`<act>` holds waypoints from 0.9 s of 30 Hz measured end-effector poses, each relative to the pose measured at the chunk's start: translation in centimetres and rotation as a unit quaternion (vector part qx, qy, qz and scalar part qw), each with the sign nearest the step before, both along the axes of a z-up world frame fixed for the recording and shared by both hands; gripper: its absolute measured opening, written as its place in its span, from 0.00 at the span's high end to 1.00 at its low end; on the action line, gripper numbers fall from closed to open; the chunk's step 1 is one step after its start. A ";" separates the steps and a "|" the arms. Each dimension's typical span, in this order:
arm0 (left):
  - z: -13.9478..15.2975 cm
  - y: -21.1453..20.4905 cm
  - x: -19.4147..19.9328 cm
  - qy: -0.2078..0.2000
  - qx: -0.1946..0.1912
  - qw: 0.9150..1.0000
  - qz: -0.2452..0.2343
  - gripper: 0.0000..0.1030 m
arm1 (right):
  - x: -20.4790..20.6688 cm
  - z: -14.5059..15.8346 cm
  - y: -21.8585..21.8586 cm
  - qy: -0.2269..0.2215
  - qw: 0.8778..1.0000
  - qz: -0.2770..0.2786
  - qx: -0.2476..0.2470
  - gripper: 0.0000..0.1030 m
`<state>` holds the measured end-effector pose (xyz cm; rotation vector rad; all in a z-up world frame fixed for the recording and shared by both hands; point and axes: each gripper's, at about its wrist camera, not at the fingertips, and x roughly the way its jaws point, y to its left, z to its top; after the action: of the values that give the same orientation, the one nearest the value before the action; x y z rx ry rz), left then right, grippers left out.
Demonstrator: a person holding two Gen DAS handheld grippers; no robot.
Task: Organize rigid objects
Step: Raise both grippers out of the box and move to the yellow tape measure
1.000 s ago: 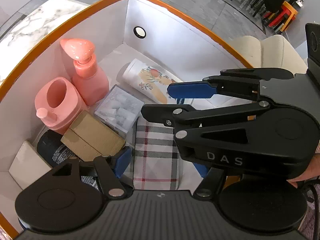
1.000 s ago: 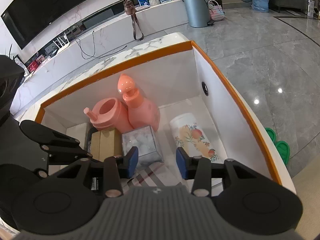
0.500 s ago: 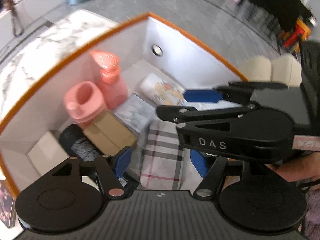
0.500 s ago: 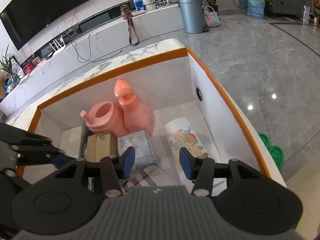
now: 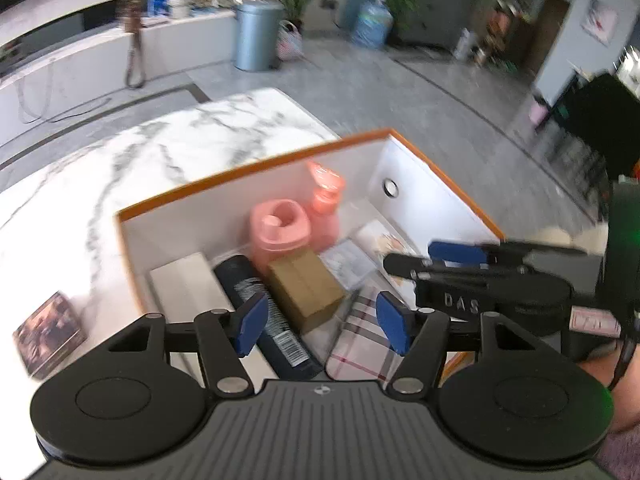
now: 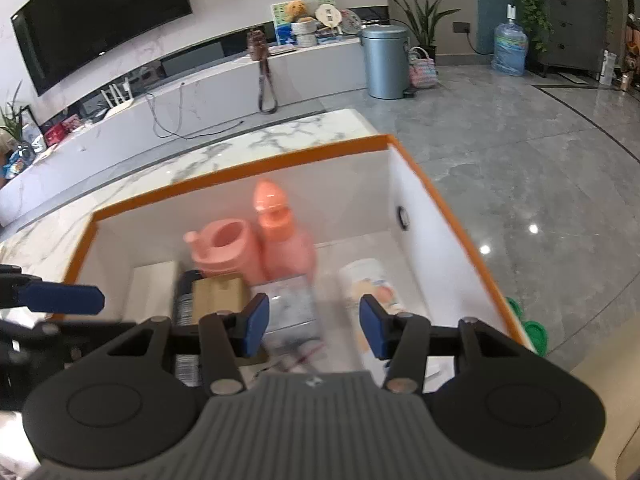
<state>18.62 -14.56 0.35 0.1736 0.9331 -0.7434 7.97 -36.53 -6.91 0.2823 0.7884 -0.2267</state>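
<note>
Packing looks nearly done: most hard things are already set inside the white box (image 5: 420,200) with the orange rim, which sits on the marble surface (image 5: 160,152). Both pairs of tongs are held above the box, and nothing is gripped. The left tongs (image 5: 320,322) are empty and their jaws are closing; the right tongs (image 6: 312,326) are held apart and are empty too. Far ahead of the tongs, at the back wall, a smooth pink jug (image 6: 224,248) and a pink pump bottle (image 6: 280,240) are stood up side by side. Just ahead of the left tongs, a brown cardboard box (image 5: 304,284) and a dark round can (image 5: 264,312) are laid down, with a checked flat thing (image 5: 360,340) under the right jaw. Left of the left tongs, outside the box, a flat book-like thing (image 5: 48,332) is seen on the surface. It is probably the next to be picked up, so a reach to the left and a wide grip would be needed.
</note>
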 end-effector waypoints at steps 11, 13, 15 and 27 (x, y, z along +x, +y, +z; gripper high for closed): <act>1.4 9.0 -0.1 -0.016 -0.039 0.993 0.111 0.38 | 0.0 2.6 7.5 -0.033 0.993 0.117 -0.002 0.58; 1.3 10.5 0.0 -0.015 -0.036 0.991 0.132 0.39 | 0.2 3.2 9.2 -0.040 0.989 0.144 -0.005 0.59; 1.1 12.0 -0.1 -0.012 -0.029 0.988 0.151 0.40 | 0.5 3.9 11.0 -0.051 0.983 0.175 -0.012 0.59; -3.5 17.7 0.8 0.029 0.041 0.973 0.227 0.45 | 5.0 2.7 21.6 0.020 0.922 0.356 -0.154 0.59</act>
<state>19.43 3.12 -3.20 0.0080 1.0137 -0.2879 12.95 -14.92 -4.21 -0.3152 0.8343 0.3319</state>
